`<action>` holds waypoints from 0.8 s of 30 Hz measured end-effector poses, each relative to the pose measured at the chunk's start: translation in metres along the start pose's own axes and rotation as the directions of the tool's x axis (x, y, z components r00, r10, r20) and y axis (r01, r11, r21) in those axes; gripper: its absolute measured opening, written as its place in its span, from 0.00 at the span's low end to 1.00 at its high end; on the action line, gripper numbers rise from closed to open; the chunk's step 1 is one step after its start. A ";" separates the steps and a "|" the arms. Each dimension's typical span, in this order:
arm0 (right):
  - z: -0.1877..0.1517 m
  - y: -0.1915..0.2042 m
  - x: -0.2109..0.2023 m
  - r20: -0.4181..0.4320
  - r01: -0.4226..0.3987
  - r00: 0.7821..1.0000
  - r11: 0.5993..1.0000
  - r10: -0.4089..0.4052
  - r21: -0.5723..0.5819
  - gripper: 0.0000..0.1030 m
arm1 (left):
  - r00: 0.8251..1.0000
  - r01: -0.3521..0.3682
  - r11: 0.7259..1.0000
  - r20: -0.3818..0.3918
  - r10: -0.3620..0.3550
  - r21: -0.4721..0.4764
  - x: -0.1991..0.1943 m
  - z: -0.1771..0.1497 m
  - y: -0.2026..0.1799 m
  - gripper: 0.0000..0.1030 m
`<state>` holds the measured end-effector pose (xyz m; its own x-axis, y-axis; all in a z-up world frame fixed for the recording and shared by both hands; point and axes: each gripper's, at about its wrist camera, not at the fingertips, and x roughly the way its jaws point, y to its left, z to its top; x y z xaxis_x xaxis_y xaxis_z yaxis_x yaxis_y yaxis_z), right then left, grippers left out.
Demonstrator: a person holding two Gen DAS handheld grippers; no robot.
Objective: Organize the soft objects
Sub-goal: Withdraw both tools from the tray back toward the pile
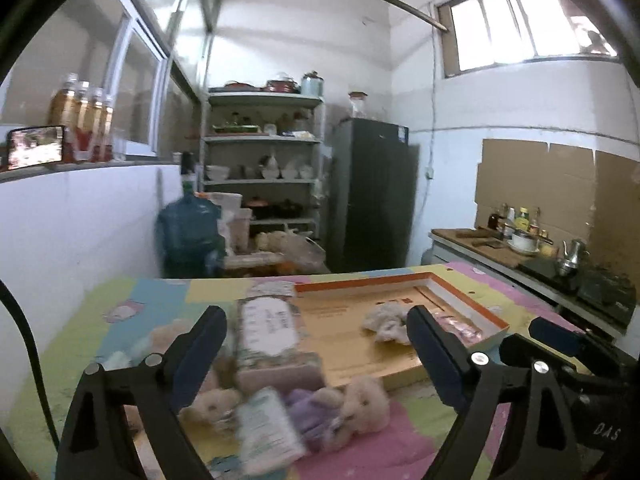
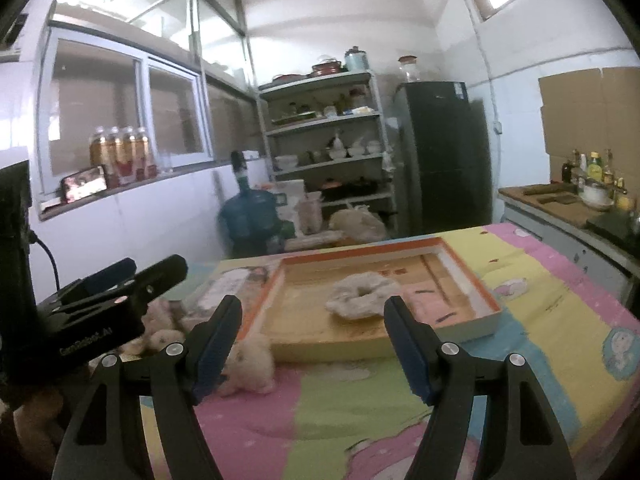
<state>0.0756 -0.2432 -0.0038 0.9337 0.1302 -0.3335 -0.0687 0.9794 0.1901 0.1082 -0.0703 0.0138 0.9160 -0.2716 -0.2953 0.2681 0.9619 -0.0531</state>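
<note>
A shallow orange-rimmed box (image 2: 472, 266) lies on the table and holds a fluffy white scrunchie (image 2: 362, 292) and a pink packet (image 2: 434, 306). The box (image 1: 460, 292) and the scrunchie (image 1: 386, 320) also show in the left wrist view. Small plush bears, one in purple (image 1: 316, 408) and a beige one (image 1: 366, 400), lie in front of the box beside a tissue pack (image 1: 268, 328). My left gripper (image 1: 316, 356) is open above the bears. My right gripper (image 2: 312, 344) is open and empty above the table, near a beige bear (image 2: 250, 364).
The table wears a pastel cartoon cloth (image 2: 560, 320). Behind it stand a blue water jug (image 2: 250, 216), a metal shelf with dishes (image 2: 328, 136) and a dark fridge (image 2: 444, 156). A counter with bottles (image 2: 580, 196) runs along the right wall.
</note>
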 end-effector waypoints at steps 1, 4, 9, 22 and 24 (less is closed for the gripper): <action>-0.002 0.004 0.000 0.000 -0.007 1.000 1.000 0.007 0.001 0.73 | 1.000 -0.009 1.000 0.002 0.009 -0.003 -0.004 -0.002 0.006 0.85; -0.008 0.016 -0.004 0.004 -0.021 1.000 1.000 0.021 0.001 0.73 | 0.999 -0.035 0.999 0.005 0.035 -0.019 -0.021 -0.009 0.023 0.84; -0.019 0.039 -0.014 0.024 -0.056 0.998 0.998 0.057 -0.039 0.73 | 0.995 -0.097 0.995 0.011 0.097 -0.038 -0.046 -0.023 0.047 0.84; -0.040 0.090 -0.003 -0.003 -0.119 0.993 0.987 0.120 -0.112 0.75 | 0.988 -0.156 0.985 -0.018 0.155 -0.068 -0.074 -0.057 0.089 0.84; -0.042 0.095 -0.003 -0.001 -0.127 0.992 0.984 0.128 -0.125 0.75 | 0.987 -0.158 0.985 -0.024 0.156 -0.075 -0.075 -0.063 0.096 0.84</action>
<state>0.0516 -0.1444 -0.0239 0.9168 0.2547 -0.3075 -0.2302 0.9664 0.1142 0.0461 0.0445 -0.0291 0.9392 -0.1173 -0.3228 0.0972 0.9922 -0.0777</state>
